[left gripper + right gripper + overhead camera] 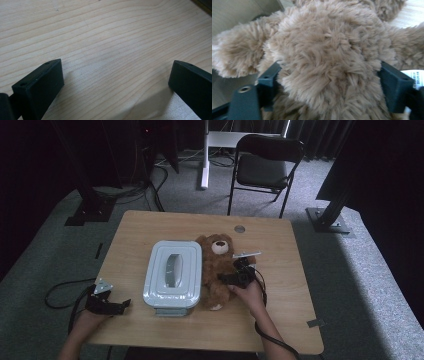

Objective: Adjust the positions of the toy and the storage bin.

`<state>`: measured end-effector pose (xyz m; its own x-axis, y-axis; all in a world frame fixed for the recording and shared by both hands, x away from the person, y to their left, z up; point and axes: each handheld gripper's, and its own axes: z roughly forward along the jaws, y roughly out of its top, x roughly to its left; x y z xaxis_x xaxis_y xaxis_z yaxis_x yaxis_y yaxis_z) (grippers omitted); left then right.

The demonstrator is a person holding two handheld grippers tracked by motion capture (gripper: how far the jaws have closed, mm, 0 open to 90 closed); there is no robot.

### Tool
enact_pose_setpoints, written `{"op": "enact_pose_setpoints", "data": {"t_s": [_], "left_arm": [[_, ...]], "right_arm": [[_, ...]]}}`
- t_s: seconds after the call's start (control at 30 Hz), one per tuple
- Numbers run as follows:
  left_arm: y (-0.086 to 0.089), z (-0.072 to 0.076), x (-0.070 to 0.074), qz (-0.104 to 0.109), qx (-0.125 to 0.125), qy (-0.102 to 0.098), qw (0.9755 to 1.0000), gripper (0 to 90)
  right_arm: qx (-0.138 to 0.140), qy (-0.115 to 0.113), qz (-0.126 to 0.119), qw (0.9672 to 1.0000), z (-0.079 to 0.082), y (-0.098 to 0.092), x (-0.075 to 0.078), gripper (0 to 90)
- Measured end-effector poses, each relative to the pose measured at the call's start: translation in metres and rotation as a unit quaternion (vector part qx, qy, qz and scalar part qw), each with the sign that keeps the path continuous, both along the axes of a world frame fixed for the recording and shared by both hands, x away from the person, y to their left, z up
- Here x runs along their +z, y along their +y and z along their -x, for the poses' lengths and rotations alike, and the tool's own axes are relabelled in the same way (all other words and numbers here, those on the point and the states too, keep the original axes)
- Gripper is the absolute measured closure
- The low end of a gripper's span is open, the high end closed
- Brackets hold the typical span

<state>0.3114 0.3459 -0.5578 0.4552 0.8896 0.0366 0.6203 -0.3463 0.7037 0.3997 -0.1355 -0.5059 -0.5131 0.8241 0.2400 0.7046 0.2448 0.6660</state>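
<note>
Bare table (280, 255) right of the teddy bear (216, 270) — its left flank blocked, seemingly touching, by the lidded box (172, 275).

My left claw (121, 304) is a black block with a grey three-cornered plate (103, 286) on top and a black cable (62, 290) looping out behind it. My right claw (223, 279) is black too, with its own pale grey plate (246, 254) and a dark cable (274, 338) trailing back along my forearm. Up close, the left claw's fingers (41, 85) are matte black, squared-off blocks with small screw holes; the right claw's fingers (396, 86) look dark blue-grey, one carrying a metal-ringed screw hole (244, 89). My forearms are bare, no sleeves
</note>
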Motion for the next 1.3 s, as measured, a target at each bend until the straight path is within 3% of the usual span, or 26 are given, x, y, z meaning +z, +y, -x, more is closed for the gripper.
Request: {"op": "enact_pose_setpoints", "data": {"t_s": [0.17, 0.33, 0.5, 0.77, 1.03, 1.3], "left_arm": [[0.000, 0.000, 0.000, 0.000, 0.000, 0.000, 1.0000, 0.4], [-0.001, 0.001, 0.000, 0.000, 0.002, 0.001, 1.0000, 0.4], [-0.001, 0.001, 0.000, 0.001, 0.002, 0.001, 1.0000, 0.4], [-0.001, 0.000, 0.000, 0.000, 0.000, 0.001, 1.0000, 0.4], [0.000, 0.000, 0.000, 0.000, -0.001, 0.001, 1.0000, 0.4], [0.000, 0.000, 0.000, 0.000, -0.001, 0.001, 1.0000, 0.4]], "right_arm": [[-0.001, -0.010, -0.005, 0.9999, 0.002, -0.004, 0.006, 57.3], [-0.007, -0.024, -0.008, 0.9997, 0.002, -0.013, 0.013, 68.7], [-0.020, -0.033, -0.012, 0.9992, 0.002, -0.027, 0.019, 70.4], [-0.074, -0.059, -0.010, 0.9955, -0.004, -0.068, 0.040, 71.0], [-0.141, -0.074, 0.009, 0.9873, -0.025, -0.107, 0.058, 70.9], [-0.179, -0.084, 0.039, 0.9795, -0.059, -0.130, 0.072, 70.8]]}}
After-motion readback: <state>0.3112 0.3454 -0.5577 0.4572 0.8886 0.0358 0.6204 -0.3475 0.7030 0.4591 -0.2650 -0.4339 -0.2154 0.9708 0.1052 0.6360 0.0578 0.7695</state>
